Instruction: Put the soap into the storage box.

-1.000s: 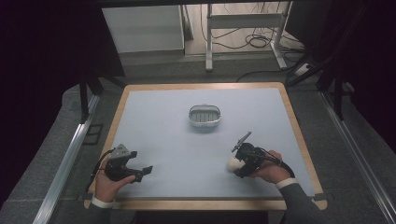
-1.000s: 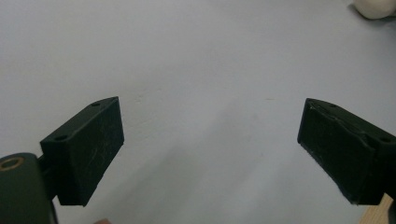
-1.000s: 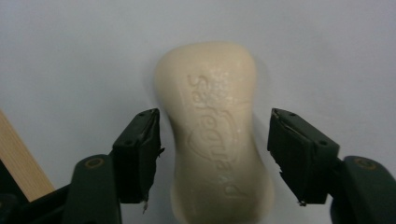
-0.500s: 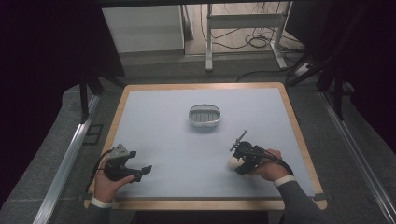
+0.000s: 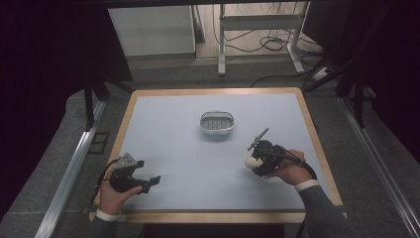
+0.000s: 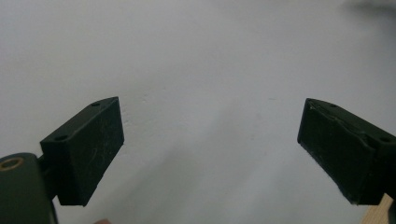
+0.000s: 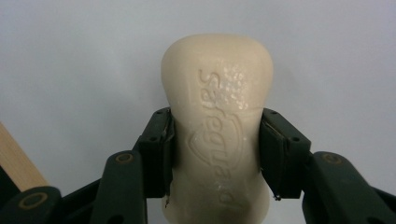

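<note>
A cream bar of soap [image 7: 216,126] with raised lettering is clamped at its narrow waist by my right gripper [image 7: 216,151], whose jaws press on both sides. From the high view, the right gripper [image 5: 253,162] sits at the table's right front with the soap [image 5: 252,161] at its tip, pointing left. A small grey oval soap dish [image 5: 216,123] stands at the table's middle, apart from both grippers. My left gripper [image 5: 154,181] rests at the front left; its jaws stand wide apart over bare table [image 6: 205,70], with nothing between them.
The table has a pale blue-grey top [image 5: 188,158] with a wooden rim [image 5: 213,217]. Beyond its far edge lie a white cabinet [image 5: 151,30], a metal table frame [image 5: 257,22] and loose cables [image 5: 277,44] on the floor.
The right gripper has tilted and shifted slightly with the soap in it. The left gripper has stayed where it was.
</note>
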